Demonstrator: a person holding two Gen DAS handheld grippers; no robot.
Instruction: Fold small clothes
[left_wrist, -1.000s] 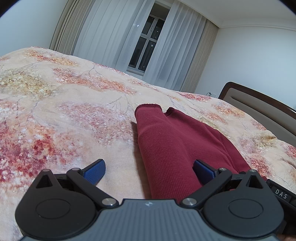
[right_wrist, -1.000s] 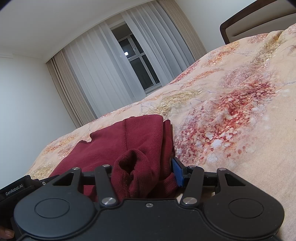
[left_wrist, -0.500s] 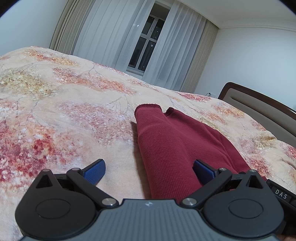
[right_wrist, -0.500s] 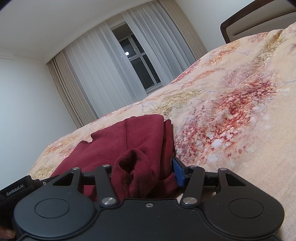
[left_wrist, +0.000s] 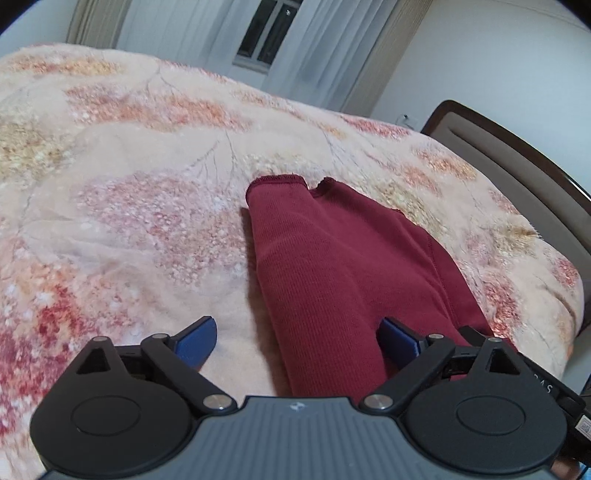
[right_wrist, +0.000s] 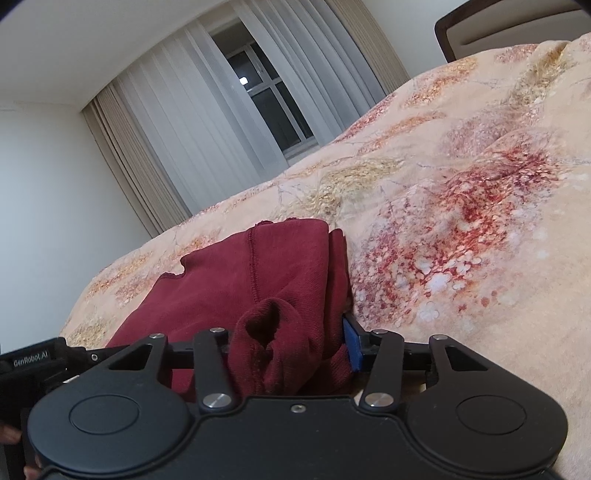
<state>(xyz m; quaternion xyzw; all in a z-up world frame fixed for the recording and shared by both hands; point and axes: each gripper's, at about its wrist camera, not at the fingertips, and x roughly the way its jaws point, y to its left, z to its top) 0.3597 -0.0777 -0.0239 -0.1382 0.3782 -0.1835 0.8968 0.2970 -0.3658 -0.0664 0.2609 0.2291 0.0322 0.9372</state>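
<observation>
A dark red ribbed garment (left_wrist: 332, 266) lies on the floral bedspread (left_wrist: 129, 206), stretched away from me with a sleeve cuff at its far end. My left gripper (left_wrist: 299, 339) is open, its blue pads either side of the garment's near end, the right pad (left_wrist: 399, 338) against the cloth. In the right wrist view the same garment (right_wrist: 258, 269) is bunched up. My right gripper (right_wrist: 291, 350) is shut on a thick fold of it; only the right blue pad (right_wrist: 351, 343) shows, the left one is hidden by cloth.
The bed's dark wooden headboard (left_wrist: 517, 155) runs along the right side. White curtains and a window (right_wrist: 273, 110) stand beyond the bed's far edge. The other gripper's body (right_wrist: 33, 365) shows at the left of the right wrist view.
The left gripper has lifted and tipped downward a little, so the garment sits lower in its view. The right gripper holds the same fold and has barely moved.
</observation>
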